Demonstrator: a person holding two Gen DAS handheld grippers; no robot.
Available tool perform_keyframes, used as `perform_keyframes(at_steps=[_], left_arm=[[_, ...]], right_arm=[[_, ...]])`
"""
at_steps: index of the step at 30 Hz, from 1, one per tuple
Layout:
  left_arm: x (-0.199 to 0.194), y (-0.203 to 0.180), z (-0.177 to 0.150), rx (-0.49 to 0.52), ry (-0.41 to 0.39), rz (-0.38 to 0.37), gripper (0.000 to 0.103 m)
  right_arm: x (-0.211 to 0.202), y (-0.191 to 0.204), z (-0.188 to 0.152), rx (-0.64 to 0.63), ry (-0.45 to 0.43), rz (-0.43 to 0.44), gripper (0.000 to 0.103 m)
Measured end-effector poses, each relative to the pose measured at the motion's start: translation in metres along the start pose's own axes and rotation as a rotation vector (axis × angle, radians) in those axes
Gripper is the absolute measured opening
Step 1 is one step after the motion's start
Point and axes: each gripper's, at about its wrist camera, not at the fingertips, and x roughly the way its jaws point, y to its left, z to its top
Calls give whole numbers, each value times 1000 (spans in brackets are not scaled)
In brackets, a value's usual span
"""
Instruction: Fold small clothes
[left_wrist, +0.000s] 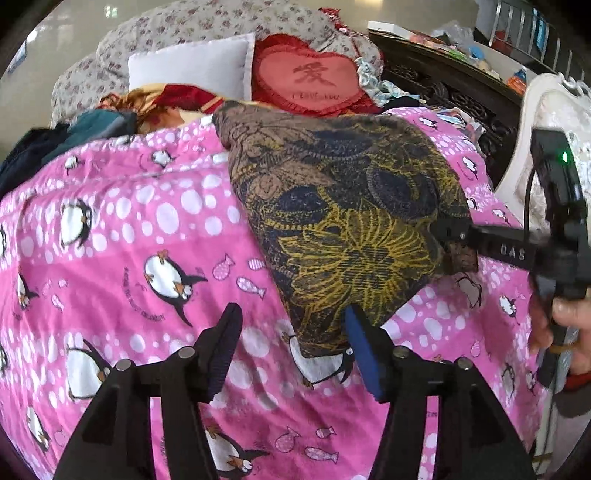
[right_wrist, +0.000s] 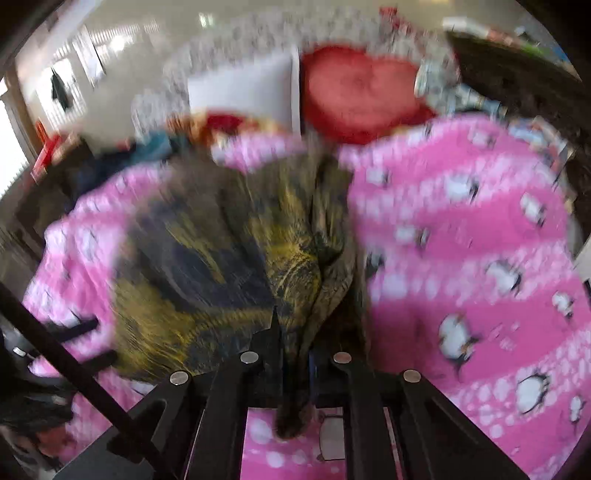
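Garment (left_wrist: 343, 206), brown with yellow and navy floral print, lies partly lifted over the pink penguin bedspread (left_wrist: 122, 236), one corner pinched by the right gripper (left_wrist: 456, 236), whose fingers are clamped on the cloth at its right edge. Right wrist view is motion-blurred but shows the fabric (right_wrist: 221, 266) bunched and running down between the closed fingers, so the grip looks firm. Left gripper (left_wrist: 291, 343) hovers just above the bedspread with its jaws spread wide, holding nothing; its blue-padded finger (left_wrist: 364, 354) sits right at the garment's near corner, probably lined up to catch that corner for a two-point hold. Judgement: the right side is raised to pull the cloth taut and start spreading or folding; folding itself looks barely begun. Heart-shaped red cushion (left_wrist: 306, 77) and white pillow (left_wrist: 192, 62) sit at the far end of the bed, well apart from the work.
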Motion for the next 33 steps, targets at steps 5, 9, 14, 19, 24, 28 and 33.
perform_keyframes(at_steps=[5, 9, 14, 19, 24, 28, 33], left_arm=[[-14, 11, 9, -46, -72, 3, 71], [-13, 13, 23, -102, -93, 2, 72], [4, 2, 35, -81, -80, 38, 72], [37, 5, 35, -78, -13, 50, 79], [27, 17, 28, -102, -23, 7, 79], [19, 31, 27, -172, -84, -23, 87], [42, 34, 32, -238, -49, -112, 90]], right_arm=[[-28, -21, 1, 123, -80, 55, 33], [-49, -4, 24, 76, -189, -5, 37], [-39, 27, 61, -19, -231, -26, 36], [19, 16, 79, -3, -144, -149, 18], [5, -10, 73, 99, -156, -79, 27], [-33, -25, 48, 136, -201, -3, 83], [-23, -42, 25, 147, -154, 39, 83]])
